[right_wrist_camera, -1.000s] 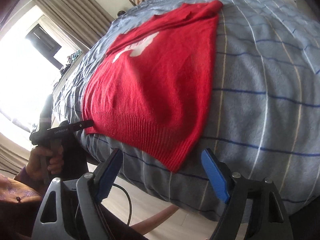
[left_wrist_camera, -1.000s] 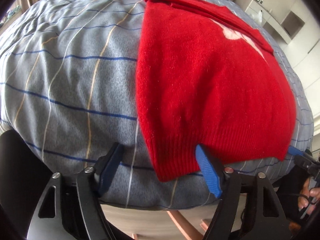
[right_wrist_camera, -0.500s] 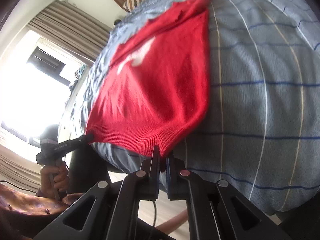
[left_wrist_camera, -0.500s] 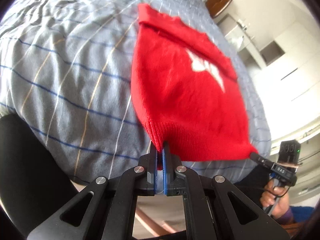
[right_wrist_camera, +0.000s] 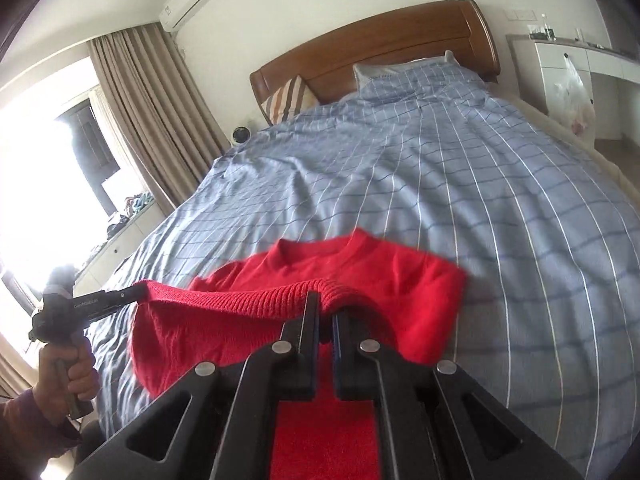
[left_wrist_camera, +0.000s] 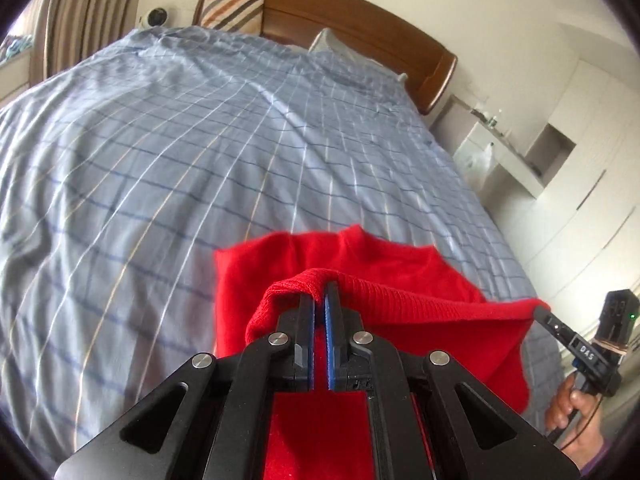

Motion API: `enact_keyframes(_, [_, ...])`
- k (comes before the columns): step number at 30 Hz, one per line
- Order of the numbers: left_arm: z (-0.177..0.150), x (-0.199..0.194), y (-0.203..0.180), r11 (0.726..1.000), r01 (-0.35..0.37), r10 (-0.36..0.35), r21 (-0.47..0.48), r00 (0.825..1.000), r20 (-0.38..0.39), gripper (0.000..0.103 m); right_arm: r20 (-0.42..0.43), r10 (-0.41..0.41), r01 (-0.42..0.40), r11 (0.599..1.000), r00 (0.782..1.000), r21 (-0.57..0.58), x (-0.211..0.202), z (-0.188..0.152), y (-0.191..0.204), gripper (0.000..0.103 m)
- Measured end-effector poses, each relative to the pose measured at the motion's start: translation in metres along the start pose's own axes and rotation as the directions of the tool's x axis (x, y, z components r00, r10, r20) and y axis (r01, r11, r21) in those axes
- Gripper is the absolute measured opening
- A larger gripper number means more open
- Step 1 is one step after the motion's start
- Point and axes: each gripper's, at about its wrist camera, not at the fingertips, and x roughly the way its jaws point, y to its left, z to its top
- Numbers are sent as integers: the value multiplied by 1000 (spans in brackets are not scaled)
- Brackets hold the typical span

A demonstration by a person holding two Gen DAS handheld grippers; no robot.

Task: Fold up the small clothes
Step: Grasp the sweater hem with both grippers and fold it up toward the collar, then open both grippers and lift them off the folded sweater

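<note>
A small red knitted sweater [left_wrist_camera: 256, 276] [right_wrist_camera: 400, 280] lies on the blue checked bed cover, its neck end towards the headboard. Its ribbed hem is lifted off the bed and carried over the body of the sweater. My left gripper [left_wrist_camera: 320, 292] is shut on the hem's left corner, and its tip also shows in the right wrist view [right_wrist_camera: 138, 291]. My right gripper [right_wrist_camera: 326, 304] is shut on the hem's right corner, and its tip is seen at the far right of the left wrist view [left_wrist_camera: 538, 312]. The hem stretches taut between the two grippers.
The bed cover [left_wrist_camera: 200, 152] spreads wide beyond the sweater up to a wooden headboard [left_wrist_camera: 328, 12] with pillows. A white cabinet [left_wrist_camera: 520, 160] stands on the right of the bed, curtains [right_wrist_camera: 152, 112] and a bright window on the left. A person's hands hold both gripper handles.
Both grippers went from open at the hem's corners to shut on them. They then rose and carried the hem forward over the sweater towards the headboard.
</note>
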Motion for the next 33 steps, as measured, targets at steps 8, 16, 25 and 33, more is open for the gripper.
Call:
enact_keyframes(8, [25,96,11,985,-175,173,-7,979,-107,23,-109,-85,96,990,990,101,107,30,-56,14])
enact_keyframes(16, [4,29,11,985,-169,169,38,986,-3,78,-140,-29,29,1000,990,0,69,18,-38,34])
enact_keyframes(25, [-94,9,-1,930,-205,251,306,961,-118,94,-343,-93,14,974,935,-226,40,-75,-17,30])
enact_keyframes(33, [-123,-64,4,958,-204,212,199,977,-19,96,-214,-168,131,975,962,-177,-54,-99,-25,39])
